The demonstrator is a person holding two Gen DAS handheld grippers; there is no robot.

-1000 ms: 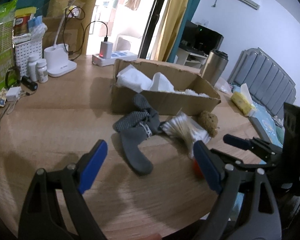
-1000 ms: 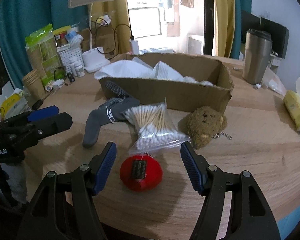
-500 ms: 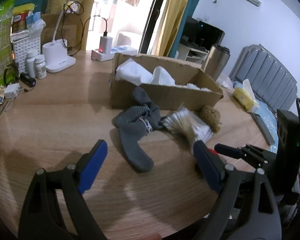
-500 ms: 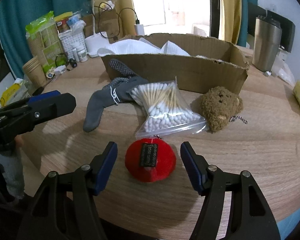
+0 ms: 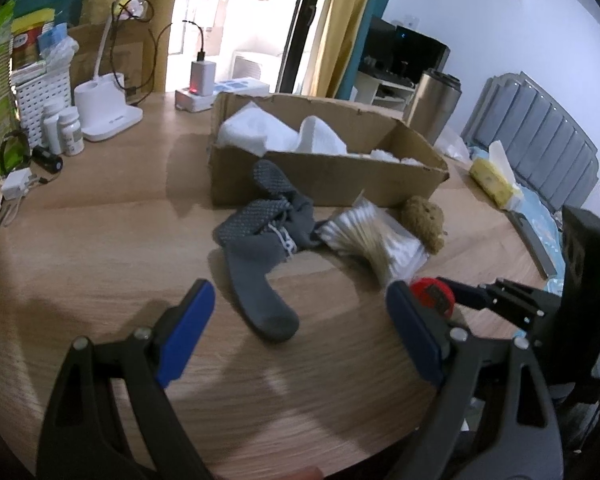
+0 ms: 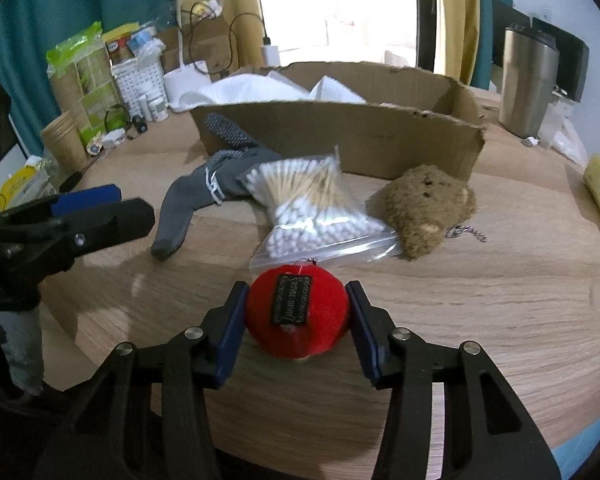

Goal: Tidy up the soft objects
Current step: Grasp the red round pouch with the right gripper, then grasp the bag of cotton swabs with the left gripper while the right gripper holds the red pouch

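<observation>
A red plush ball (image 6: pixel 296 318) with a black label sits on the wooden table between the pads of my right gripper (image 6: pixel 296 320), which has closed onto both its sides. It also shows in the left wrist view (image 5: pixel 432 294). Beyond it lie a bag of cotton swabs (image 6: pixel 308 212), a brown plush bear (image 6: pixel 428 208) and a grey sock (image 6: pixel 192 204). A cardboard box (image 6: pixel 340 128) holding white cloth stands behind them. My left gripper (image 5: pixel 300 332) is open and empty, hovering in front of the grey sock (image 5: pixel 256 276).
A steel tumbler (image 6: pixel 528 80) stands at the back right. A white lamp base (image 5: pixel 104 108), bottles (image 5: pixel 66 128), a basket and snack bags crowd the back left. A yellow tissue pack (image 5: pixel 496 180) lies at the right. The table's front edge is near.
My right gripper moved forward around the red ball and closed onto it. My left gripper stayed open and shifted only slightly.
</observation>
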